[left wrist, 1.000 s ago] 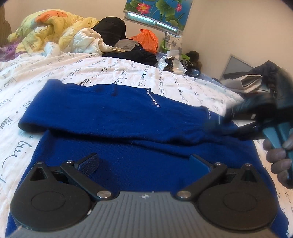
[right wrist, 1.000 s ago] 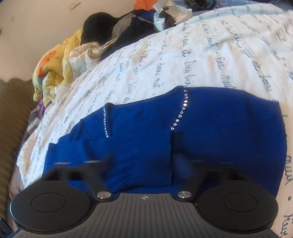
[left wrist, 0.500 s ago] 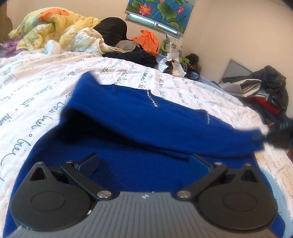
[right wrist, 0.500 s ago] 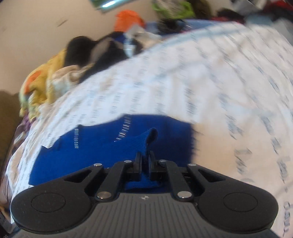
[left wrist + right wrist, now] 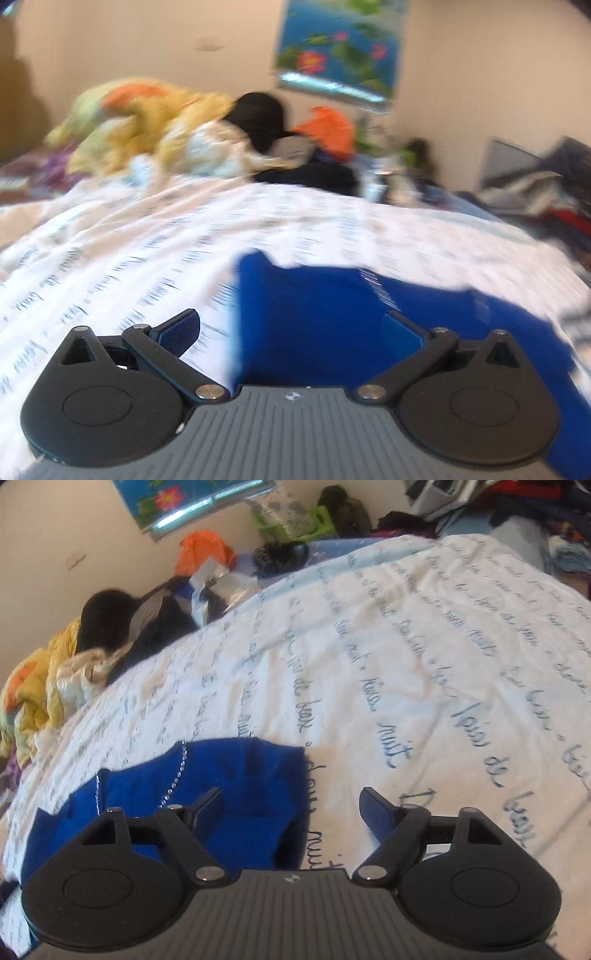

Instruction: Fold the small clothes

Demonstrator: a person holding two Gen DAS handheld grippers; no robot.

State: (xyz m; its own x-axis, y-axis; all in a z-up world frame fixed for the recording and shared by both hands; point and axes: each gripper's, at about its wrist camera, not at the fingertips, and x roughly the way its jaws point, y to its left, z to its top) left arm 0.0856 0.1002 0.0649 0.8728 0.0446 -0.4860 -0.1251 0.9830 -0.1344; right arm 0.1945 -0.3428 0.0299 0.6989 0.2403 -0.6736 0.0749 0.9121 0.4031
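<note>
White bedsheet point(image 5: 406, 646) with blue script; yellow-orange quilt point(image 5: 140, 122) at 10 o'clock; orange bag point(image 5: 203, 550) and lotus poster point(image 5: 340, 48) toward 12 o'clock.

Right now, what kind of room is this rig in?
Most likely a bedroom: the blue garment lies on a bed sheet printed with script, a bunched yellow quilt sits at the far end, and clothes are piled alongside.

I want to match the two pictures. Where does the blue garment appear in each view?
Left wrist view: the blue garment fills the lower centre and right, behind the right finger.
Right wrist view: the blue garment lies at lower left, behind the left finger.
Shared landmark: the flower poster on the wall.
</note>
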